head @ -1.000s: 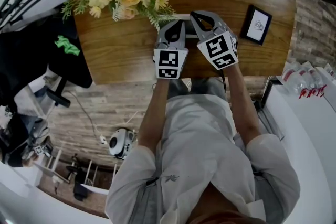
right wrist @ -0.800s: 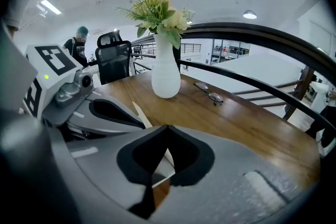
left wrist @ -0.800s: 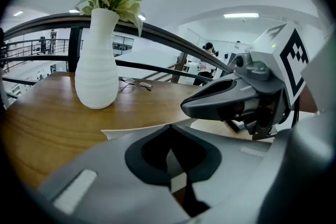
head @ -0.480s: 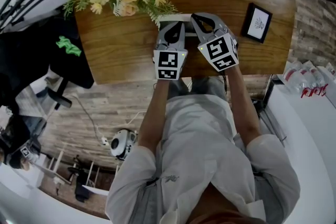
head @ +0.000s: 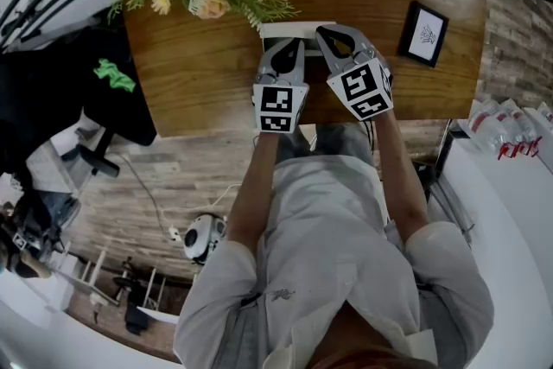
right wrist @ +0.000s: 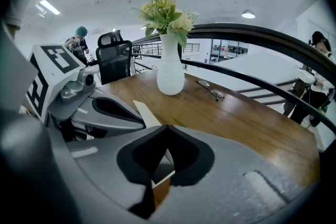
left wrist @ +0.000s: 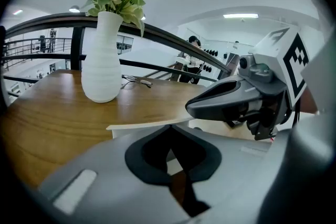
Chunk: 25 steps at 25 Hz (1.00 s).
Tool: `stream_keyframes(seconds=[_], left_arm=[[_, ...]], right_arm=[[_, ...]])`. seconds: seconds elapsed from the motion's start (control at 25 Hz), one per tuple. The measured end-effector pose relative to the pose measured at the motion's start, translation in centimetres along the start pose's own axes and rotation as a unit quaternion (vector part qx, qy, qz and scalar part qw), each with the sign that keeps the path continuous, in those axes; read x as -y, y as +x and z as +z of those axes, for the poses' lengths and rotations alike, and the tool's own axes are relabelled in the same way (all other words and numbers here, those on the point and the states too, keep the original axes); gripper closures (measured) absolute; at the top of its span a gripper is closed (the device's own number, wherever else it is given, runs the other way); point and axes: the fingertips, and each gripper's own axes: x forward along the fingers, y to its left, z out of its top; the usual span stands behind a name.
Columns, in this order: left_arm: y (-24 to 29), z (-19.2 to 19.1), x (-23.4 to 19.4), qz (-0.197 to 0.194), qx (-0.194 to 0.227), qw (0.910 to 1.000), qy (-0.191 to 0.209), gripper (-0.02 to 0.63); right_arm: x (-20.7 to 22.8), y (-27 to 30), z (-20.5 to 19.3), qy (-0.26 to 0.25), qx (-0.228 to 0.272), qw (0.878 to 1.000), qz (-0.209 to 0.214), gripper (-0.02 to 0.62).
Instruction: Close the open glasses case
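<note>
At the near edge of the brown wooden table (head: 207,73), the flat white rectangular glasses case (head: 285,28) lies nine-to-three, lid (left wrist: 152,122) ajar, at twelve o'clock just beyond both tips. The left gripper (head: 292,46) and right gripper (head: 323,34) have their jaws pressed together, holding nothing.

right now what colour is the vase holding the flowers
White ribbed vase, clearest in the left gripper view.

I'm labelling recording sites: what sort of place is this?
Probably an open-plan office or showroom, perhaps a mezzanine: a wooden table bearing a vase of flowers, an office chair beside it, and a curved railing behind.
</note>
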Motion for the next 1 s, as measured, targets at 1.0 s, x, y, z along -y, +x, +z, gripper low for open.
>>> stream_keyframes(seconds=[1.0], left_arm=[[-1.5,-2.3,1.0,-0.01,-0.016,0.9998,0.0,0.588]], right_arm=[[-2.1,-0.9,-2.4,0.005,-0.017,1.0,-0.005,0.592]])
